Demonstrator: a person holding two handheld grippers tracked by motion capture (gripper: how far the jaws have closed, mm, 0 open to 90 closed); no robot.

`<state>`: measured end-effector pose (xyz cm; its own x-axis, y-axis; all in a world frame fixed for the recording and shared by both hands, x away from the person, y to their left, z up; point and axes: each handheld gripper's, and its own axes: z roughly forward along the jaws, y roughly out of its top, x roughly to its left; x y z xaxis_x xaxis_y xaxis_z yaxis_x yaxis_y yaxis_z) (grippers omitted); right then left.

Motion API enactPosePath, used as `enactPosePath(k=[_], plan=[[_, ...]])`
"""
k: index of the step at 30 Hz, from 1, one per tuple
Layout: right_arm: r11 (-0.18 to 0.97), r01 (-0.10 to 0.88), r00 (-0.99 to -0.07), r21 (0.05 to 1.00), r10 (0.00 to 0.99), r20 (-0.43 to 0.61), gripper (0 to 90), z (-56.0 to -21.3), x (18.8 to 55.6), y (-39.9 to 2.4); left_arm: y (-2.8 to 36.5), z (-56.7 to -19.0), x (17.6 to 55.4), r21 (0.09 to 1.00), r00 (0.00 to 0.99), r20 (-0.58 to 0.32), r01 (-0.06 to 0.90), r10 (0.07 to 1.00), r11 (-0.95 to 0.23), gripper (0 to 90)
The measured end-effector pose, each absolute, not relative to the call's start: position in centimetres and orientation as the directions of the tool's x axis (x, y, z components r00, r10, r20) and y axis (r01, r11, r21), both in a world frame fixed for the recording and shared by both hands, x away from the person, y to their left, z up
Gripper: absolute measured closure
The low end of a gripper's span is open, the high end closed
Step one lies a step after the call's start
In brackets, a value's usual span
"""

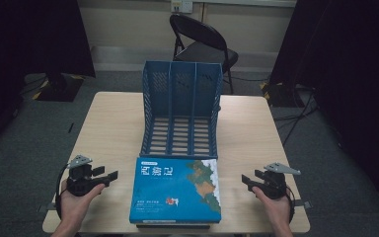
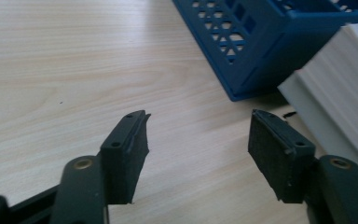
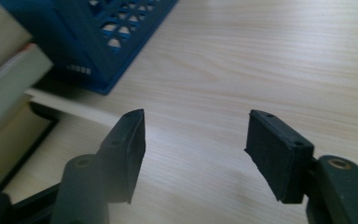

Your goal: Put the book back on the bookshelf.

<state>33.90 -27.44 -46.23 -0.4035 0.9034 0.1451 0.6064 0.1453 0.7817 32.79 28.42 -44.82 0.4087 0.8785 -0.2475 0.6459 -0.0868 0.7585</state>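
From the high view I get the whole layout: a wooden counter (image 1: 113, 123) with a blue file rack (image 1: 181, 106) standing in the middle, three slots side by side, all of them with nothing in them. Right in front of the rack, at the near edge of the counter, lies a blue book (image 1: 176, 190) flat with its cover up, white characters on it and a map-like picture on the right part. It sits on top of something darker that pokes out along its near edge. Behind the counter there's a black folding chair (image 1: 202, 42) on the grey floor.

My left hand (image 1: 76, 197) holds the left gripper (image 1: 112, 176) just left of the book, jaws pointing right toward it. My right hand (image 1: 275, 200) holds the right gripper (image 1: 246, 179) on the other side, jaws pointing left, apart from the book too.

The gripper views give me what the top camera can't: the left gripper (image 2: 198, 140) has its jaws spread wide with only bare wood between them, and I can see the rack's corner (image 2: 256, 51) and the white page edges of the book (image 2: 340, 98) off to the right. The right gripper (image 3: 196, 140) is likewise spread wide, nothing held, and here the stack (image 3: 4, 84) shows as two books, the lower one with a dark cover.
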Motion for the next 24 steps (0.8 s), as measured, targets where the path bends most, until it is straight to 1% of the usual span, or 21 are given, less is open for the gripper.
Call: enactPosePath(k=[1,2,3,4,7,10,13,15,16,17,18,20,21,22,23,24], plan=[[0.147,0.595,-0.418,0.790,0.896,0.147,41.1,-45.9,33.8,-27.3,28.3,-44.6,32.7,0.760,0.418,-0.249,0.643,0.873,-0.091,41.8],[0.153,0.579,-0.437,0.801,0.887,0.146,42.6,-45.6,33.6,-27.1,28.2,-44.4,32.5,0.766,0.425,-0.249,0.636,0.870,-0.092,42.0],[0.153,0.579,-0.437,0.801,0.887,0.146,42.6,-45.6,33.6,-27.1,28.2,-44.4,32.5,0.766,0.425,-0.249,0.636,0.870,-0.092,42.1],[0.159,0.553,-0.468,0.818,0.871,0.147,44.7,-44.8,33.2,-26.4,27.9,-43.9,31.9,0.787,0.454,-0.261,0.611,0.852,-0.084,42.3],[0.167,0.518,-0.510,0.839,0.848,0.146,46.3,-43.8,32.7,-25.5,27.0,-43.0,31.2,0.814,0.505,-0.219,0.566,0.835,-0.129,43.3],[0.185,0.485,-0.545,0.855,0.829,0.130,47.0,-42.6,32.6,-24.6,26.3,-42.3,31.0,0.822,0.530,-0.223,0.553,0.818,-0.134,41.4],[0.191,0.452,-0.581,0.871,0.804,0.125,47.6,-41.1,32.8,-24.0,25.6,-41.8,31.0,0.812,0.530,-0.264,0.573,0.806,-0.112,37.8],[0.212,0.431,-0.613,0.877,0.782,0.112,47.8,-40.3,33.0,-23.2,25.4,-41.4,31.0,0.814,0.536,-0.248,0.567,0.807,-0.127,36.2],[0.222,0.425,-0.629,0.878,0.769,0.110,47.8,-40.0,33.2,-22.8,24.9,-40.6,31.1,0.830,0.537,-0.200,0.537,0.820,-0.150,34.5],[0.229,0.419,-0.639,0.879,0.762,0.107,47.8,-39.7,33.4,-22.3,24.5,-40.1,31.1,0.836,0.552,-0.175,0.520,0.815,-0.173,32.9],[0.236,0.415,-0.652,0.879,0.751,0.106,47.7,-39.5,33.7,-21.8,24.1,-39.7,31.2,0.842,0.564,-0.151,0.504,0.812,-0.193,33.7],[0.256,0.405,-0.676,0.878,0.730,0.099,47.9,-39.1,34.0,-20.8,23.5,-39.1,31.4,0.843,0.574,-0.152,0.500,0.805,-0.197,33.8],[0.270,0.400,-0.688,0.876,0.720,0.093,49.3,-39.0,34.2,-20.3,23.5,-39.1,31.4,0.843,0.574,-0.152,0.500,0.805,-0.197,34.1],[0.285,0.393,-0.703,0.874,0.706,0.086,50.9,-38.9,34.4,-19.8,22.3,-38.8,31.6,0.840,0.607,-0.144,0.492,0.781,-0.228,35.7],[0.295,0.391,-0.707,0.872,0.703,0.079,53.8,-38.9,34.5,-19.3,21.8,-38.7,31.6,0.844,0.626,-0.157,0.487,0.764,-0.226,39.3],[0.302,0.393,-0.712,0.869,0.697,0.080,61.3,-39.0,34.6,-19.0,21.4,-38.8,31.6,0.839,0.634,-0.191,0.502,0.750,-0.211,42.3]])
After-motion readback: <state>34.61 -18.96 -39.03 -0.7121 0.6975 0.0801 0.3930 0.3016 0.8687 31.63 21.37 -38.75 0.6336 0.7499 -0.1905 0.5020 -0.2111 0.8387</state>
